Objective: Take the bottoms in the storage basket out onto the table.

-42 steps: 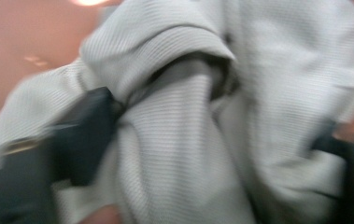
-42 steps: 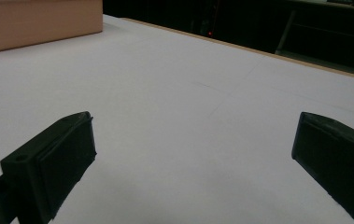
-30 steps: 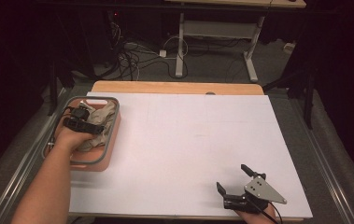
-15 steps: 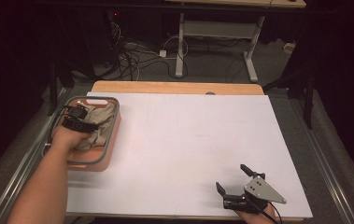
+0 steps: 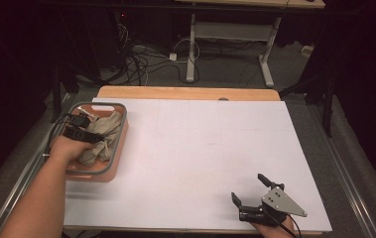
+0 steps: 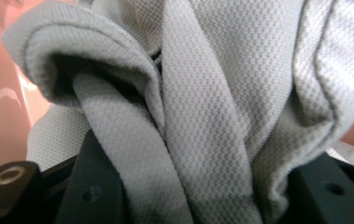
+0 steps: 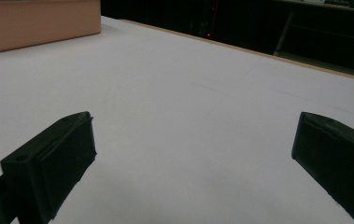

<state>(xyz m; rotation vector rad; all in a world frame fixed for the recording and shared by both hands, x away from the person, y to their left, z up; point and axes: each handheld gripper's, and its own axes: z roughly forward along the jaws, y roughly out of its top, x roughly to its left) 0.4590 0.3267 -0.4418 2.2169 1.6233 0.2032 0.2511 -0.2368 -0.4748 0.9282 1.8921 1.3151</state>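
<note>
Left gripper (image 5: 84,130): drawn nearer within pink bin (image 5: 118,163) since a second ago; jaws around grey cloth (image 6: 221,93), seemingly pinching, lift likely next. Right gripper (image 5: 253,197): unmoved on white counter (image 5: 200,148), jaws wide, empty.

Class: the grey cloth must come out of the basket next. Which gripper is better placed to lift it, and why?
Left. The left gripper is in the basket, its jaws around the grey cloth. The right gripper sits open at the table's near edge.
</note>
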